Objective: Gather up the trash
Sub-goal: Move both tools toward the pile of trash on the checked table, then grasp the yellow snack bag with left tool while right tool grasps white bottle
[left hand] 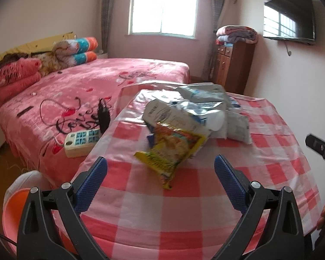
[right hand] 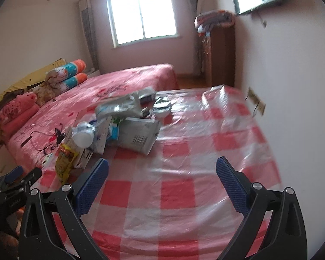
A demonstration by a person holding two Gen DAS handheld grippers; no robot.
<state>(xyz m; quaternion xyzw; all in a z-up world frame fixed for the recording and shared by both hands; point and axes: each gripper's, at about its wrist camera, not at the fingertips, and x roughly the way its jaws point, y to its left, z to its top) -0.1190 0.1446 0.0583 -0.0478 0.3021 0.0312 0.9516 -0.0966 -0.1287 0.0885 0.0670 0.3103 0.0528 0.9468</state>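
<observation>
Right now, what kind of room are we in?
Most likely a bedroom in a home: a bed with a pink cover and stacked pillows, a wall-mounted TV, and a table with a checked cloth holding a pile of trash.

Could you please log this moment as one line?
left tool: open, empty | right tool: open, empty | yellow wrapper: on table

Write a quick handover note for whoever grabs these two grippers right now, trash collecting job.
Left gripper: jaws open, empty, aimed at the yellow snack wrapper.
Right gripper: jaws open, empty, over bare checkered tablecloth.
Trash pile of wrappers, cartons and bags sits on the table's bed side.
Orange bin is low beside the table, on the left.
Done: nothing visibly collected.
Left: all of it.
</observation>
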